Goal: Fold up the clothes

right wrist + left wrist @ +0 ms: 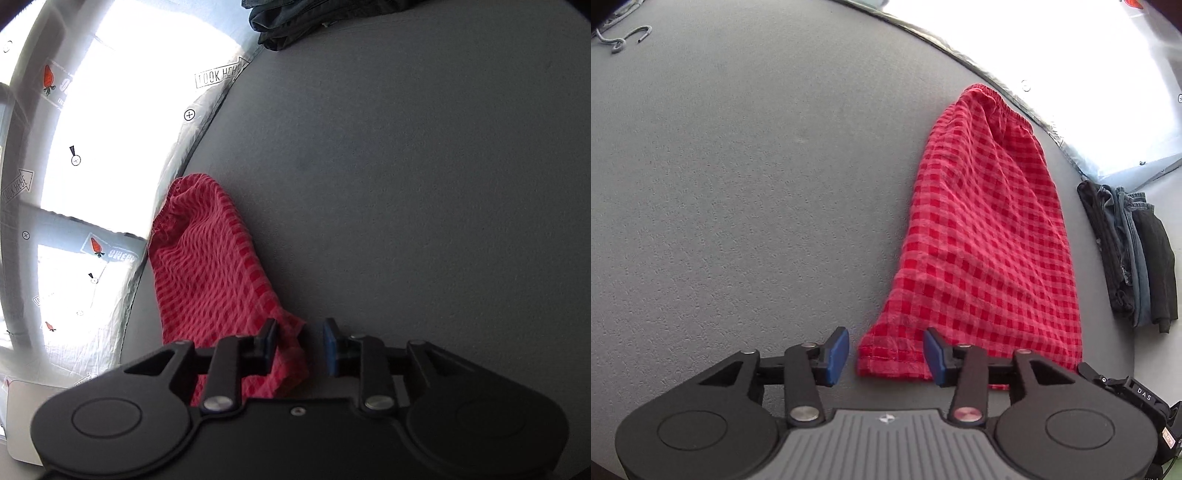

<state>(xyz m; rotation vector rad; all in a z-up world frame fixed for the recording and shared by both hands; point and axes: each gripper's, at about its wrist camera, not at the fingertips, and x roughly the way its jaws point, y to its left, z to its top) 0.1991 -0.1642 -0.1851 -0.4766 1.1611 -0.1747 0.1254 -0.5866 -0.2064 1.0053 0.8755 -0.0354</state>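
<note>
Red checked shorts (pixel 986 236) lie folded lengthwise on the grey table, waistband at the far end near the table edge, hem nearest me. My left gripper (pixel 886 354) is open, its blue pads (pixel 836 354) on either side of the hem's left corner, low over the table. In the right wrist view the shorts (pixel 210 269) run from the table edge toward me. My right gripper (pixel 301 349) is open, with the other hem corner between its pads, nearer the left pad (pixel 271 343).
A stack of folded dark and denim clothes (pixel 1134 251) sits to the right of the shorts; it also shows at the far edge in the right wrist view (pixel 288 22). A grey cord (pixel 624 40) lies at the far left. A bright printed plastic sheet (pixel 110 147) lies beyond the table edge.
</note>
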